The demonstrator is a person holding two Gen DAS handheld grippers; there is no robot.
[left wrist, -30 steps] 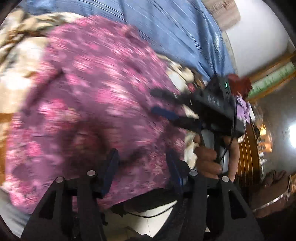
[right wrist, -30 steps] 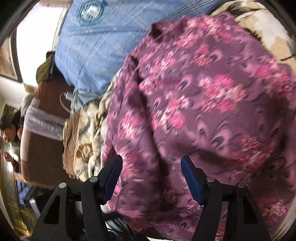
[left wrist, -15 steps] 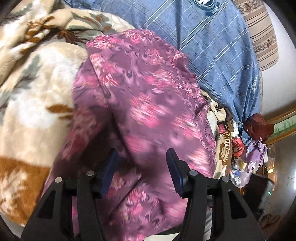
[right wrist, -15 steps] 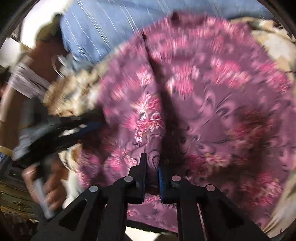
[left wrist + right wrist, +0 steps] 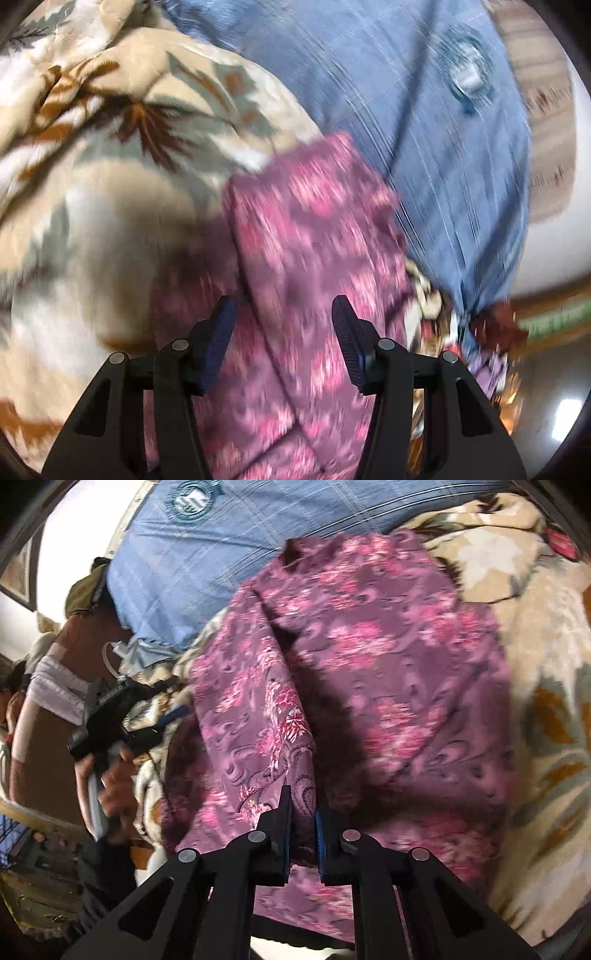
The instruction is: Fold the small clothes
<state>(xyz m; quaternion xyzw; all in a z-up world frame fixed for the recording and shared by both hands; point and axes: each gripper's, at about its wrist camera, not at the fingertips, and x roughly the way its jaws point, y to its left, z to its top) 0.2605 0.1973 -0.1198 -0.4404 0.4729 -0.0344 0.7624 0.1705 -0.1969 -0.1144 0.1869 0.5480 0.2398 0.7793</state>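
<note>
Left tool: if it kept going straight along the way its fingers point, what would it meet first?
Most likely the purple floral garment, which fills the gap between the open fingers of the left tool; blur leaves the depth unclear.

1. You are working over a bed covered by a beige floral blanket [image 5: 92, 229].
2. On that blanket lies the purple floral garment [image 5: 388, 672], spread with folds.
3. Beyond the garment you see a blue striped sheet [image 5: 424, 129] with a round printed emblem [image 5: 188, 498], touching the garment's far edge.
</note>
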